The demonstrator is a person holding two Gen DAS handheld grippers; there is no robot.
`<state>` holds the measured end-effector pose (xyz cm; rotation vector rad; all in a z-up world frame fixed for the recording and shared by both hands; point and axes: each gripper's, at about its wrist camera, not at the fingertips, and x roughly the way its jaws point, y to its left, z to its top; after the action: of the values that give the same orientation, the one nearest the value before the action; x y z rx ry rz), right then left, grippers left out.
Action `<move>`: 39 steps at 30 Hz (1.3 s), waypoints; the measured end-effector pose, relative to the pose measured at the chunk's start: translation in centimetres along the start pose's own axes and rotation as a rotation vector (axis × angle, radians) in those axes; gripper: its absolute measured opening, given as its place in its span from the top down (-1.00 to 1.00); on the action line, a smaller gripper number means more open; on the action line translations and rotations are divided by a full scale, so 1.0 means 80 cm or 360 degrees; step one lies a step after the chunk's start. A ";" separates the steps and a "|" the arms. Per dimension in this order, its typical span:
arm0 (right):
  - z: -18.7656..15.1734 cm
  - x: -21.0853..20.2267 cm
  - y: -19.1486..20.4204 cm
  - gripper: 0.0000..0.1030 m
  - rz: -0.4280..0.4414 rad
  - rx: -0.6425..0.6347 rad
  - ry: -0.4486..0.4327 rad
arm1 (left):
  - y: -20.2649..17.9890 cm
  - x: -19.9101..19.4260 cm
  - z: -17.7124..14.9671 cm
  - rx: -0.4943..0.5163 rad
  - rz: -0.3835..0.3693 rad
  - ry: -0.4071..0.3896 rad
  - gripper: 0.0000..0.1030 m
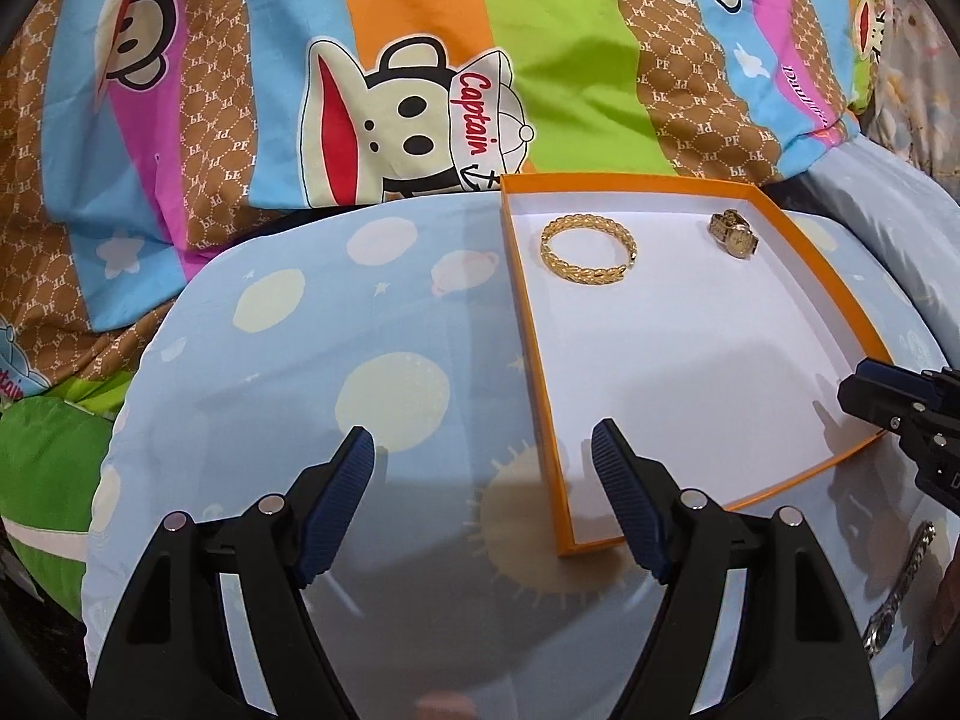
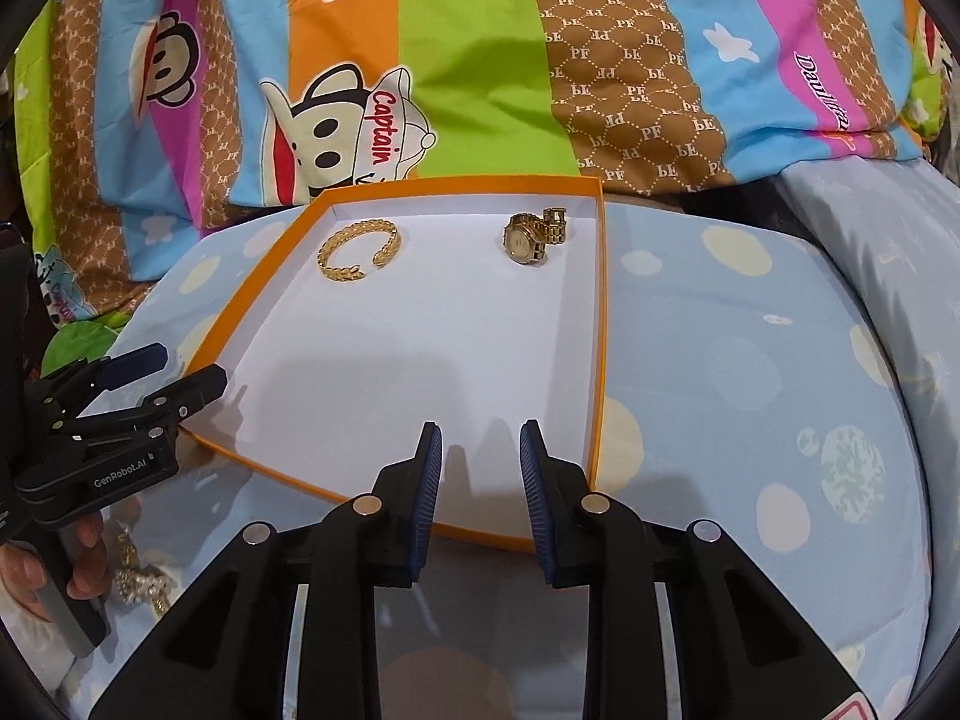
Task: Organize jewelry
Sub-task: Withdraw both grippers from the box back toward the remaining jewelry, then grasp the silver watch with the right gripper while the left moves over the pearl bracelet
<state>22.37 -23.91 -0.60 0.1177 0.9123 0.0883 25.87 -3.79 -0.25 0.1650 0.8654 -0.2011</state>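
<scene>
Inside the shallow orange box (image 2: 600,324), a braided gold bangle (image 2: 358,257); both ribbed-padded grippers (image 1: 483,504) (image 2: 480,492) gape, holding nothing.

Both views were bright, evenly lit from overhead. Soft grey shadows of gripper fingers fell on the white floor of the shallow orange-rimmed cardboard box (image 1: 690,372) (image 2: 420,360). Fisheye bending curved its edges; black vignette filled the corners. Centre sharp, lower margins blurred.
</scene>
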 end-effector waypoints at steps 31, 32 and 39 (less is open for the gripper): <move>-0.167 -0.128 0.006 0.47 0.0080 0.0215 -0.0134 | -0.001 -0.116 -0.148 0.0005 -0.0211 -0.0010 -0.63; -0.167 -0.127 0.008 0.47 0.0062 0.0203 -0.0129 | -0.003 -0.113 -0.147 0.0002 -0.0204 0.0002 -0.63; -0.168 -0.115 0.017 0.44 0.0020 0.0141 -0.0088 | -0.003 -0.096 -0.139 -0.0031 -0.0231 0.0062 -0.52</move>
<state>6.05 -22.86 -1.33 0.2073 0.8603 0.0560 12.80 -0.66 -1.47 0.0879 0.9184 -0.3260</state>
